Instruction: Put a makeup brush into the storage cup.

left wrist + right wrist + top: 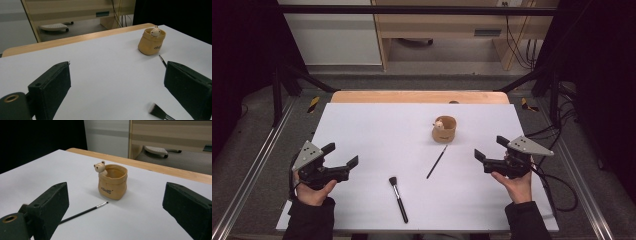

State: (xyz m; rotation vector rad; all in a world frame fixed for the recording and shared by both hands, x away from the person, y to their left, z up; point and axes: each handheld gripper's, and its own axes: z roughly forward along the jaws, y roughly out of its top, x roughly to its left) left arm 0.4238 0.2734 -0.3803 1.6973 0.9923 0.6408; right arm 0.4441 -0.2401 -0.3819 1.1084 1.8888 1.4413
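A tan bag-shaped cup point(444, 129) with a small bear figure on its rim stands upright right of the white tabletop's point(377, 125) middle. In front of it lies a thin black paintbrush point(437, 161), and nearer the front a fat black brush point(398, 198). My left gripper point(343, 153) is held at the left, open and empty. My right gripper point(489, 147) is at the right, also open and empty. The left gripper view looks between the jaws at the cup point(151, 42), the thin brush point(162, 60) and the fat brush's bristles point(158, 112). The right gripper view faces the cup point(113, 183) and the thin brush point(83, 213).
A wooden edge point(419, 96) runs along the table's far side. Black frame posts point(277, 95) stand at both sides, and cables point(557, 185) trail off at the right. Beyond the table is a floor with a wooden desk point(442, 30).
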